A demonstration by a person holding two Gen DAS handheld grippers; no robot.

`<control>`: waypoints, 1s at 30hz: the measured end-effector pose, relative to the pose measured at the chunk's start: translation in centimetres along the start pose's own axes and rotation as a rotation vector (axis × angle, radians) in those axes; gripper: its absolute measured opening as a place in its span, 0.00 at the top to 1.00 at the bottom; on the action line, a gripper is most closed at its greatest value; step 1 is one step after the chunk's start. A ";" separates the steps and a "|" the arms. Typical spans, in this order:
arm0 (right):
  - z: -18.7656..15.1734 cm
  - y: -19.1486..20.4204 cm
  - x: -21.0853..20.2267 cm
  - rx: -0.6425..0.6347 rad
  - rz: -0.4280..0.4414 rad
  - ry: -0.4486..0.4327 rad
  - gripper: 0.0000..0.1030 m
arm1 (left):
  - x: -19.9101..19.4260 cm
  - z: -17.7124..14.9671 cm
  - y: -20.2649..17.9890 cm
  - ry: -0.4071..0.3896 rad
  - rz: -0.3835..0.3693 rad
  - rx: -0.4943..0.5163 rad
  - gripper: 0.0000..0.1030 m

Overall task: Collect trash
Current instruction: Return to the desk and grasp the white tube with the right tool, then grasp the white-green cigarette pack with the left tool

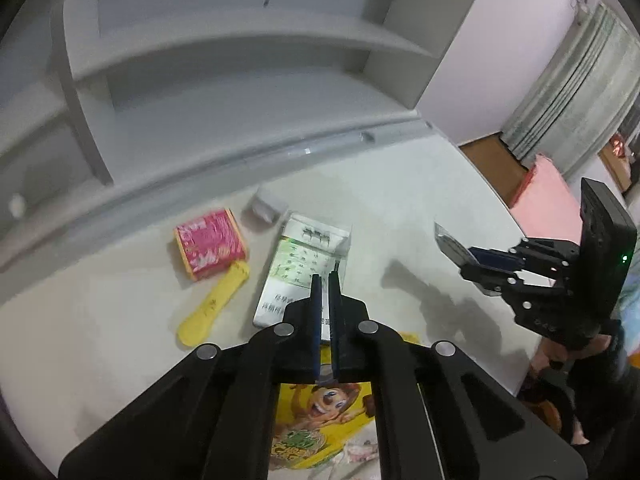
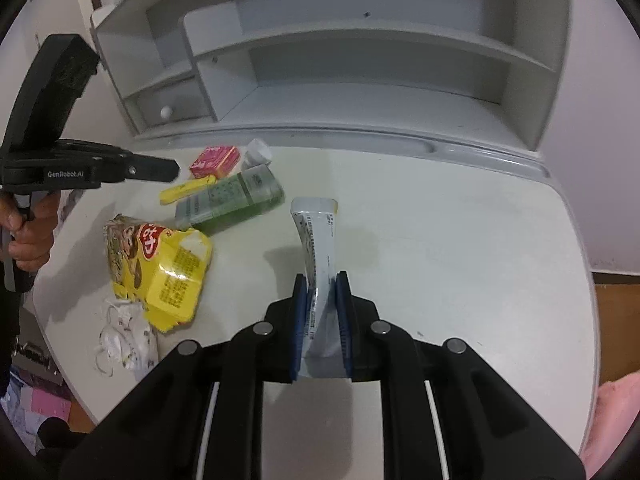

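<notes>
My right gripper (image 2: pixel 322 284) is clamped on a squeezed silver tube (image 2: pixel 316 236), lifted over the white desk (image 2: pixel 460 248). My left gripper (image 1: pixel 325 280) has its jaws pressed together, nothing between them, above the green carton (image 1: pixel 304 264). At ten o'clock from that carton lies the pink box (image 1: pixel 210 244); the yellow snack bag (image 2: pixel 160 268) sits at eight o'clock.

yellow snack bag (image 1: pixel 320 432) half hidden, print blurred
</notes>
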State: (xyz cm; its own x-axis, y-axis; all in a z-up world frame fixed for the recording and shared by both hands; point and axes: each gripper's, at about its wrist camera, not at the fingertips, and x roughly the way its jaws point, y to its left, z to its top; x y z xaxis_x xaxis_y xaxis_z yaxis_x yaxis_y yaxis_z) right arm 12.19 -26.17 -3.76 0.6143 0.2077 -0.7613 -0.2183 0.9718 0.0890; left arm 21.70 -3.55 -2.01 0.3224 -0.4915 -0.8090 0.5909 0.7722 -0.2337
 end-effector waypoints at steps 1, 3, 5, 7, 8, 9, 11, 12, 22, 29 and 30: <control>-0.3 -0.3 -0.5 0.008 -0.003 -0.004 0.85 | 0.0 0.2 -0.3 -0.004 0.017 -0.001 0.98; -0.9 -0.8 -1.5 0.015 -0.009 -0.011 0.85 | 0.3 0.5 -0.9 0.002 0.091 0.040 0.85; -1.6 -1.1 -2.3 0.021 -0.013 -0.016 0.85 | 1.0 0.6 -1.8 0.029 0.173 0.109 0.25; -2.2 -1.6 -3.0 0.026 -0.016 -0.021 0.85 | 2.0 1.1 -3.2 0.007 0.225 0.209 0.10; -2.5 -1.7 -3.2 0.029 -0.018 -0.022 0.85 | 3.0 1.3 -3.3 0.043 0.227 0.231 0.10; -2.7 -1.8 -3.4 0.034 -0.020 -0.023 0.85 | 3.8 1.6 -3.2 0.077 0.213 0.230 0.11; -3.1 -2.2 -3.6 0.042 -0.023 -0.022 0.85 | 5.6 2.2 -2.8 0.125 0.170 0.208 0.25; -3.3 -2.4 -3.7 0.047 -0.024 -0.022 0.85 | 6.5 2.4 -2.8 0.153 0.159 0.206 0.34; -4.3 -4.2 -3.5 0.080 -0.029 -0.019 0.85 | 8.7 4.0 -3.4 0.183 0.162 0.200 0.79; -5.6 -5.0 -5.4 0.102 -0.025 -0.046 0.85 | 7.3 3.9 -4.6 0.158 0.257 0.255 0.49; -5.8 -5.0 -5.5 0.102 -0.025 -0.045 0.85 | 7.1 4.0 -4.4 0.144 0.254 0.258 0.20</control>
State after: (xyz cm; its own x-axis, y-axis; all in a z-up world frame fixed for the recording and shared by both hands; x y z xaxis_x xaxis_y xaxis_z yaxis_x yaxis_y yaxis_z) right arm 5.54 -32.80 -3.76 0.6524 0.1853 -0.7349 -0.1254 0.9827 0.1365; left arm 24.34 -12.05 -4.59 0.3865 -0.2222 -0.8952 0.6781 0.7263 0.1125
